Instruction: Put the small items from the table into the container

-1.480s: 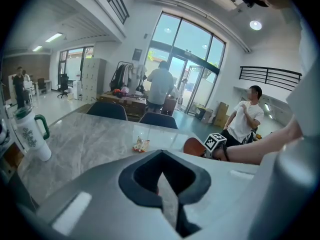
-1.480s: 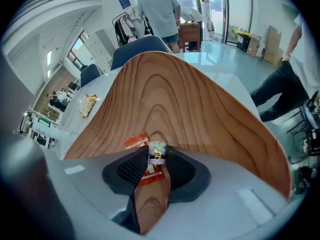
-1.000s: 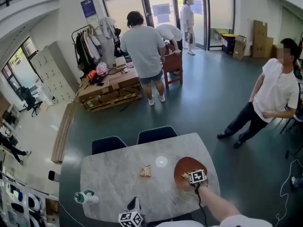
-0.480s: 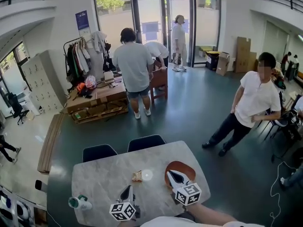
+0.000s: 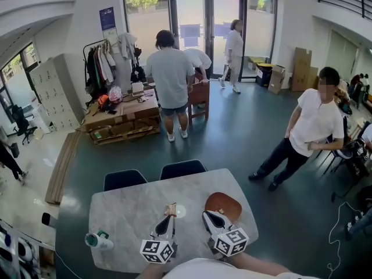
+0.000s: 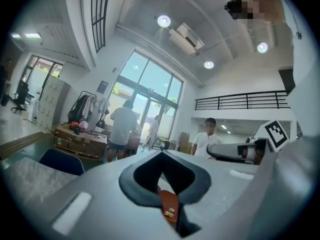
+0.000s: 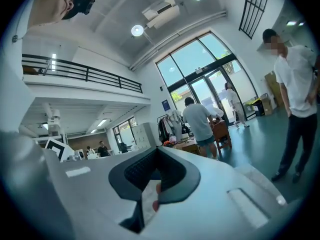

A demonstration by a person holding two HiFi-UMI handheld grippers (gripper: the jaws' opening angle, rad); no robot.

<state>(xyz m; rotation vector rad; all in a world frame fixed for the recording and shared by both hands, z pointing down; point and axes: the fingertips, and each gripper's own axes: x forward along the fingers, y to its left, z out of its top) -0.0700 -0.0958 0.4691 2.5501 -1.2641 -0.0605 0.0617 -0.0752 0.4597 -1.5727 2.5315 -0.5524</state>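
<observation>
In the head view both grippers hang above the marble table (image 5: 128, 214) and point level, away from me. My left gripper (image 5: 170, 216) (image 6: 161, 159) is shut on a small brown packet (image 5: 170, 207) (image 6: 168, 204), which shows between its pads. My right gripper (image 5: 208, 216) (image 7: 157, 155) is shut too, just in front of the brown oval dish (image 5: 225, 203). A thin white wrapper with red marks (image 7: 148, 202) sits pinched between its pads. What lies inside the dish is hidden by the gripper.
A green-capped bottle (image 5: 96, 240) lies at the table's left edge. Two dark chairs (image 5: 125, 178) (image 5: 182, 168) stand at the far side. A person in a white shirt (image 5: 314, 127) stands to the right, and others stand around a wooden bench (image 5: 119, 118) farther back.
Both grippers rose off the table. The right one left the dish and shut. The brown packet, lying on the table before, is now off it in the left gripper.
</observation>
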